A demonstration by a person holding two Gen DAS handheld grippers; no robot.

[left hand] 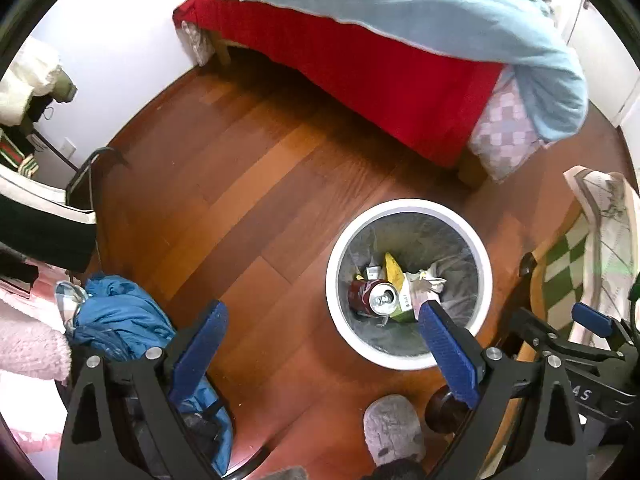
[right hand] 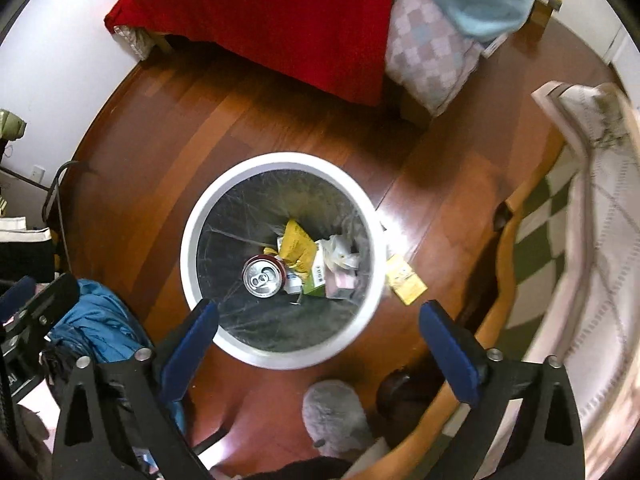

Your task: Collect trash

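The white trash bin (right hand: 280,260) is standing on the wooden floor (left hand: 240,184), in front of the bed with the red sheet (left hand: 360,64). Inside the bin a red can (right hand: 262,278) is lying beside a yellow wrapper (right hand: 296,248), a green carton (right hand: 316,280) and crumpled paper (right hand: 340,256). Just outside the bin's rim, on the side nearer the checkered rug (right hand: 536,232), a small yellow packet (right hand: 404,280) is lying on the floor. The left tongs (left hand: 320,328) are hanging wide apart above the bin's edge, holding nothing. The right tongs (right hand: 318,328) are also gaping wide and empty over the bin. A blue garment (left hand: 120,316) is lying on the bin's other side, and a grey slipper (right hand: 336,420) is sitting below the bin.
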